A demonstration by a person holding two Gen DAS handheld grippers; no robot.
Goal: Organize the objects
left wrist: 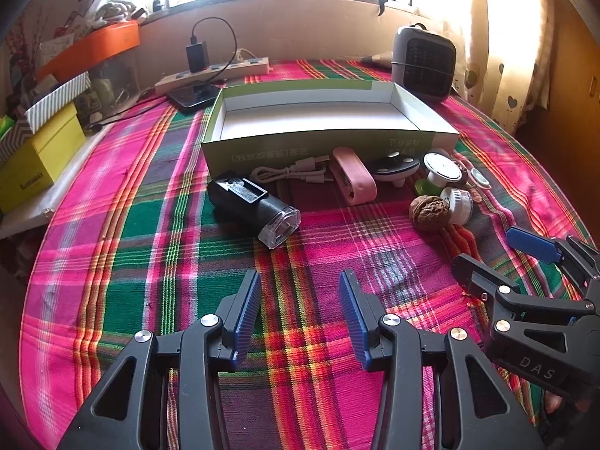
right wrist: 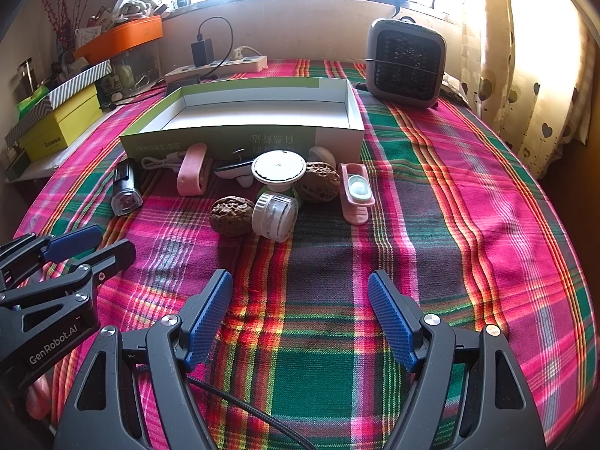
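Observation:
An open green-and-white cardboard box (left wrist: 330, 142) (right wrist: 240, 137) lies on the plaid cloth with nothing inside. In front of it lie a black bike light (left wrist: 253, 206) (right wrist: 125, 189), a white cable (left wrist: 292, 174), a pink clip (left wrist: 354, 180) (right wrist: 192, 174), a walnut (left wrist: 429, 213) (right wrist: 231, 216), a second walnut (right wrist: 318, 182), a white cylinder (left wrist: 457, 204) (right wrist: 273, 217), a round white disc (right wrist: 278, 168) and a pink holder (right wrist: 356, 193). My left gripper (left wrist: 300, 313) (right wrist: 88, 242) is open, near of the bike light. My right gripper (right wrist: 300, 317) (left wrist: 487, 251) is open, near of the walnuts.
A grey fan heater (right wrist: 407, 62) (left wrist: 423, 63) stands at the back right. A power strip (left wrist: 213, 73) with a charger, and a phone (left wrist: 193, 93), lie at the back left. Yellow, striped and orange boxes (left wrist: 41, 150) stack at the left. A curtain (right wrist: 525, 75) hangs on the right.

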